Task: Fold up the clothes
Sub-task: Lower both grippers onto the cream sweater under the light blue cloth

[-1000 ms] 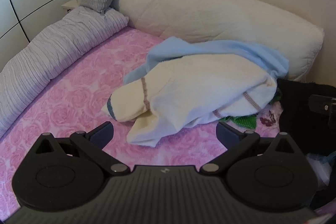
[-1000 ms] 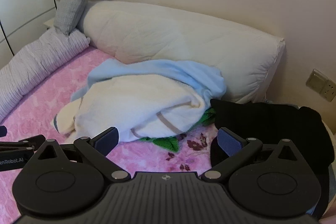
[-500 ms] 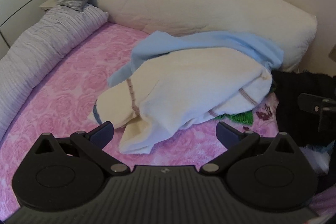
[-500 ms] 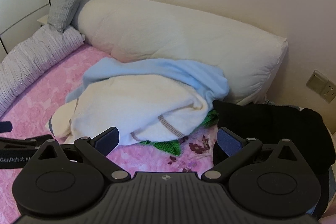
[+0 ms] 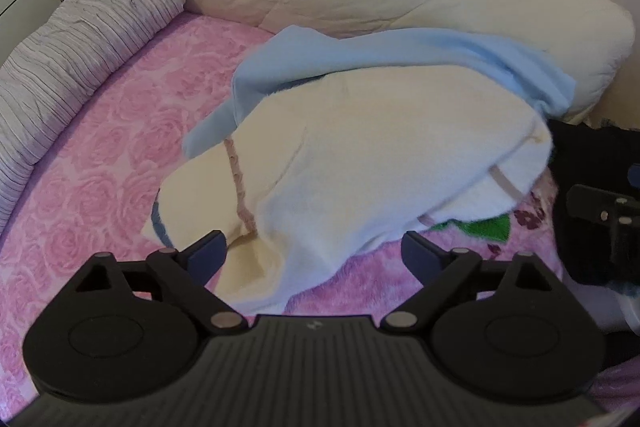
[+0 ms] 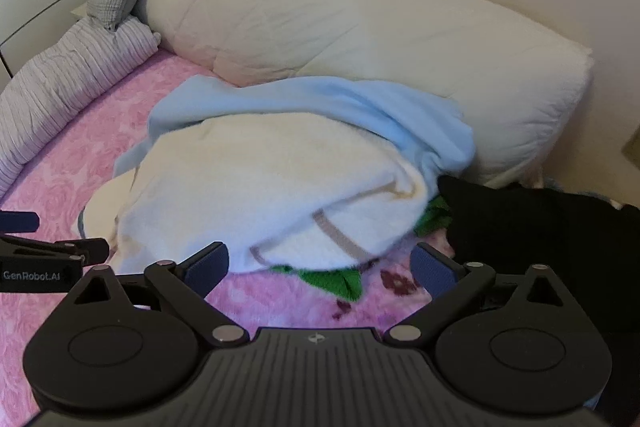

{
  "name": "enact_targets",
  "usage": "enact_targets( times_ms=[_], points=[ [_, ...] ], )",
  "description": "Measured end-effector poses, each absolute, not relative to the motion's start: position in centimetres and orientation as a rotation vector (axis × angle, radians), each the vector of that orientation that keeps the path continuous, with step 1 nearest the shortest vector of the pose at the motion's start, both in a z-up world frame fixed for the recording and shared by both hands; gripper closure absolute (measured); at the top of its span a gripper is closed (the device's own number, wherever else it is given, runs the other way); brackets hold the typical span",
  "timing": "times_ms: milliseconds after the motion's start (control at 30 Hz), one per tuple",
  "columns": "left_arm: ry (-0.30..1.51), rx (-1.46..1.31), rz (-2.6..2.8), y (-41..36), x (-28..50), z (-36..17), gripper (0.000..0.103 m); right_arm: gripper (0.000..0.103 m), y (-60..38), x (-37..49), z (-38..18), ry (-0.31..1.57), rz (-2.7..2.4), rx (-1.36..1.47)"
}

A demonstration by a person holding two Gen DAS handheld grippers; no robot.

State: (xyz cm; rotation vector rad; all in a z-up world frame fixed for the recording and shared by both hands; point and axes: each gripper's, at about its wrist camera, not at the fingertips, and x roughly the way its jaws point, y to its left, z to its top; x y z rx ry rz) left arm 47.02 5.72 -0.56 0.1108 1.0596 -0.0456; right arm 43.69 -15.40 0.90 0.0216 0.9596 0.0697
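Pink bed (image 5: 120, 131), clothes heaped beside the bolster (image 6: 360, 39).
Left gripper (image 5: 314, 255) and right gripper (image 6: 320, 267) hovering by the cream garment (image 5: 360, 163), jaws wide, closing, gripping nothing.

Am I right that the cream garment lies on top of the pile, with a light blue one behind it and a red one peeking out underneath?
Not quite: the piece peeking out underneath is green, not red, as the right wrist view shows. The rest holds: the cream garment lies on top of the pile, with the light blue one behind it.
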Motion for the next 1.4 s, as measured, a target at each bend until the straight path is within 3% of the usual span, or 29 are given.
enact_targets(
  times_ms=[133,200,267,433,567,633,700,867,933,1000,1067,1167,1267,1400],
  points=[
    [1.082,0.098,-0.047,5.5,49.7,-2.8,0.035,0.008,-16.2,46.2,-1.4,0.960,0.096,0.008],
    [1.090,0.092,-0.051,5.4,51.0,-4.0,0.051,0.012,-16.8,47.5,-2.7,0.959,0.106,0.005],
    [1.094,0.087,-0.052,5.3,52.3,-5.2,0.053,0.018,-17.3,48.6,-3.8,0.965,0.111,0.009],
    [1.096,0.097,-0.057,4.9,55.0,-7.3,0.047,0.019,-19.2,51.5,-6.7,0.958,0.092,0.040],
    [1.098,0.102,-0.063,5.1,57.0,-8.7,0.035,0.019,-21.4,53.5,-8.9,0.980,0.056,0.104],
    [1.098,0.096,-0.063,5.4,57.7,-9.4,0.030,0.017,-22.4,54.3,-10.1,0.991,0.041,0.140],
    [1.098,0.085,-0.067,5.7,58.3,-10.2,0.020,0.007,-23.4,54.9,-11.3,0.996,0.021,0.179],
    [1.085,0.025,-0.121,6.7,59.3,-12.3,0.018,0.007,-24.8,55.4,-13.7,1.010,0.033,0.270],
    [1.066,0.045,-0.126,6.7,59.2,-12.3,0.029,0.011,-25.2,55.3,-14.2,1.009,0.046,0.333],
    [1.047,0.064,-0.131,6.7,59.0,-12.2,0.060,0.025,-24.9,54.8,-13.9,0.992,0.054,0.340],
    [1.030,0.064,-0.135,7.0,58.7,-11.9,0.081,0.035,-24.4,54.3,-13.3,0.975,0.061,0.330],
    [1.008,0.041,-0.140,7.7,58.0,-11.0,0.098,0.058,-23.5,53.7,-12.3,0.956,0.064,0.299],
    [0.999,0.017,-0.155,8.0,57.8,-11.0,0.099,0.075,-23.6,53.0,-11.7,0.943,0.073,0.325],
    [1.009,0.012,-0.162,8.0,58.3,-12.0,0.092,0.076,-24.5,53.0,-13.0,0.977,0.080,0.360]
  ],
)
